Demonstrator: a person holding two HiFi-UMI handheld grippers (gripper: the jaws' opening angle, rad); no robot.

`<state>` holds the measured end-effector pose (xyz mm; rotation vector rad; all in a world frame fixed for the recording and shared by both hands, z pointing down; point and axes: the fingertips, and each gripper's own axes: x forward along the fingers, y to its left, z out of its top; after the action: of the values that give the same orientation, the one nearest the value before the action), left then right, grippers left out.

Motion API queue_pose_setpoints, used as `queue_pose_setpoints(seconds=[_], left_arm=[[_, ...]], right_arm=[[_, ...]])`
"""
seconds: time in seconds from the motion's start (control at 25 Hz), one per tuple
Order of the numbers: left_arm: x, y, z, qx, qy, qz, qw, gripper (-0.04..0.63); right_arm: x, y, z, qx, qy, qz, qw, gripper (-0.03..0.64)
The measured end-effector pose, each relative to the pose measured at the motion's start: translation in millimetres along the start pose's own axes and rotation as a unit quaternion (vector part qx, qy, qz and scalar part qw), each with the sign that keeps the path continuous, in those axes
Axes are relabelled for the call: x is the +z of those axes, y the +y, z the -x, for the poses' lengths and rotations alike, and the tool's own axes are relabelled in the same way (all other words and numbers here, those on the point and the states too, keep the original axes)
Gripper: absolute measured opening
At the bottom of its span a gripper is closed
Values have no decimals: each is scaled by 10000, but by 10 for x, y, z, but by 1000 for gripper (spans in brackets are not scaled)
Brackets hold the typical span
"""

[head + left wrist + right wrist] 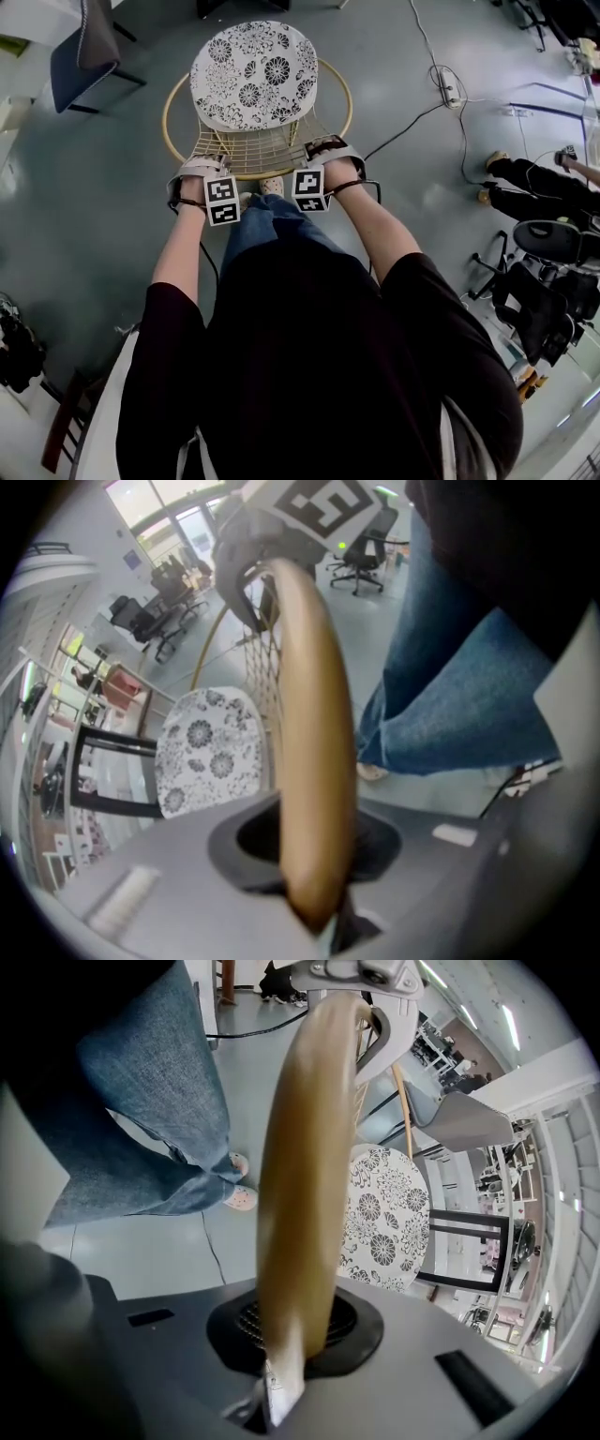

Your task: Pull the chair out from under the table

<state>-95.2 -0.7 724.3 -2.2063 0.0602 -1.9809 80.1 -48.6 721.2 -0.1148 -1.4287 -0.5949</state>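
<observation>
The left tool (317,919) pinches the gold hoop (314,752) of the chair (255,141). The right tool (278,1393) is pressed onto the same hoop further along. The chair stands in the upper middle of the head view on the grey floor, just ahead of the person's legs, with no bench over it.

The wire frame looks stiff and fairly light. Its smooth round tube may slip or turn in the pads, so a hold on either side of the back suits it.

There are two tools, one gold chair and one flowered cushion (253,75).
</observation>
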Motion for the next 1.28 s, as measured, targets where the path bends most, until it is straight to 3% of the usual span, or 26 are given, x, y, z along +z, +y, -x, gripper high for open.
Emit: queue_pose_setpoints(seconds=[0.16, 0.48, 0.72, 0.96, 1.28], left_arm=[[204, -343, -54, 78, 40, 95, 9999, 81], [119, 71, -17, 42, 31, 218, 9997, 81], [-151, 563, 119, 115, 48, 271, 9996, 81], [-18, 290, 59, 102, 35, 211, 9997, 80], [-14, 248, 86, 86, 50, 203, 9997, 81]], right_arm=[[-5, 367, 15, -76, -4, 79, 9999, 31], [-154, -68, -44, 34, -35, 190, 9998, 31], [-180, -664, -26, -22, -18, 242, 9997, 31], [-145, -331, -25, 15, -19, 175, 9998, 31], [-125, -301, 12, -41, -27, 143, 9999, 31]])
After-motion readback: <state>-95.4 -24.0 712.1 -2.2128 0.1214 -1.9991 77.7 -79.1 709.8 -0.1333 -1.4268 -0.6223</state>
